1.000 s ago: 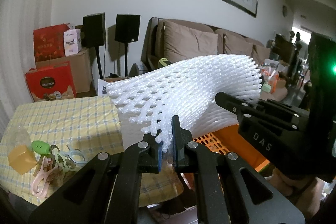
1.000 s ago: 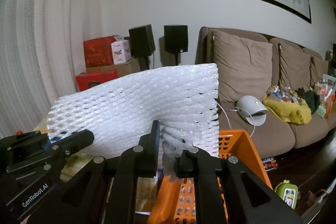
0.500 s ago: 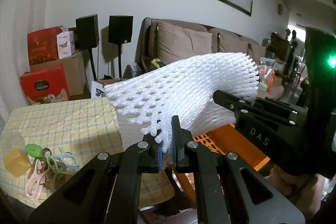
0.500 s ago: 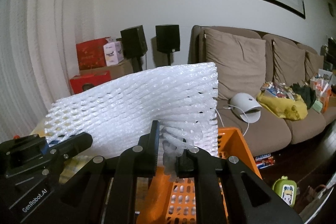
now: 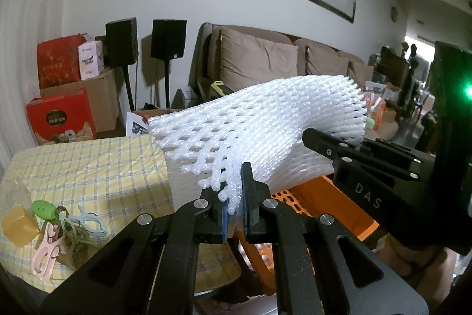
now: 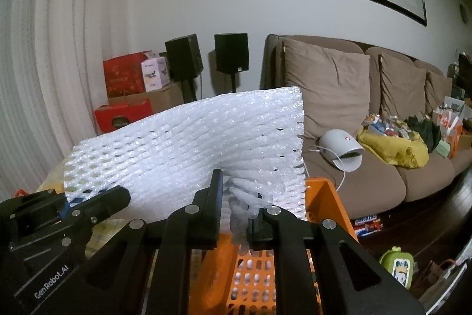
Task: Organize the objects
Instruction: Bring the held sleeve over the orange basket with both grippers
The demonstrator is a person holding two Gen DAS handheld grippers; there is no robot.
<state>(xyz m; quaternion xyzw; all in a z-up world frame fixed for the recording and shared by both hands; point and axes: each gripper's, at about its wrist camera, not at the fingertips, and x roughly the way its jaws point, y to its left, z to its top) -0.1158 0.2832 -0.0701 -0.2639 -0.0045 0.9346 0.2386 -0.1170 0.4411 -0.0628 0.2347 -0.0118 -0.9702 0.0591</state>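
A white foam net sheet (image 5: 265,129) hangs in the air, held by both grippers. My left gripper (image 5: 236,208) is shut on its near lower edge. My right gripper (image 6: 236,214) is shut on a bunched part of the same foam net (image 6: 188,149), and its body shows at the right of the left wrist view (image 5: 368,176). An orange slotted basket (image 6: 253,279) sits directly below the net; it also shows in the left wrist view (image 5: 333,202).
A table with a yellow checked cloth (image 5: 88,167) carries pastel clothes pegs (image 5: 59,235), a green piece (image 5: 44,208) and an amber block (image 5: 17,229). A brown sofa (image 6: 339,108), two speakers on stands (image 6: 230,52) and red boxes (image 5: 59,117) stand behind.
Both grippers have held the foam net the whole time. The views have shifted slightly as net and grippers moved a little; the grip has not changed.
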